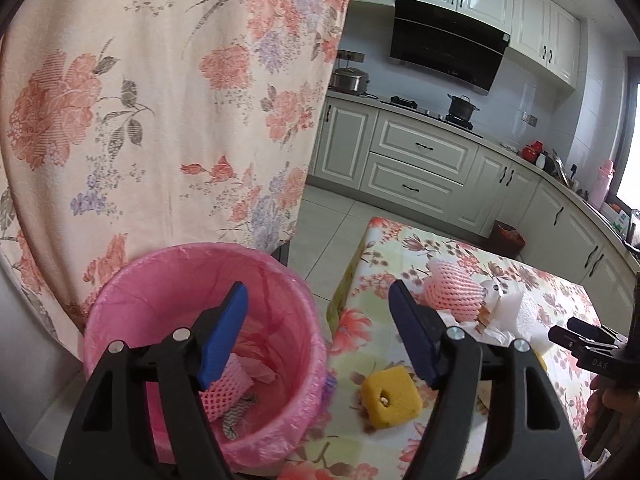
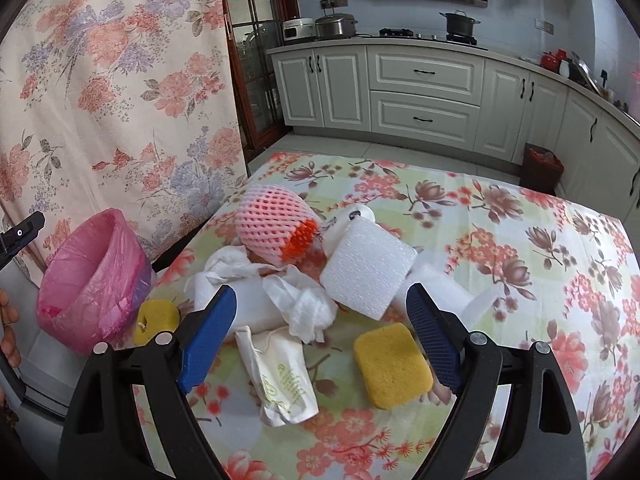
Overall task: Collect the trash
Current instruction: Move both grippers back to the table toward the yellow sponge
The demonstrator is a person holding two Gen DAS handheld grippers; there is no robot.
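Lying trash: heap on the floral surface (image 2: 520, 240) — pink foam net (image 2: 272, 220), white foam block (image 2: 366, 270), crumpled tissues (image 2: 308, 304), paper wrapper (image 2: 280, 376), yellow sponge (image 2: 392, 364).
Bin: pink-lined bin (image 1: 192, 280) just beside the surface edge, foam net scrap inside.
Left claw (image 1: 320, 336): released, empty, straddling the bin rim.
Right claw (image 2: 320, 336): released wide, empty, above the heap.

We counted two yellow sponges (image 2: 393, 369) (image 2: 157, 319), two pink foam nets (image 2: 272, 222) (image 1: 225, 390), one white foam block (image 2: 367, 266) ahead of the jaws.
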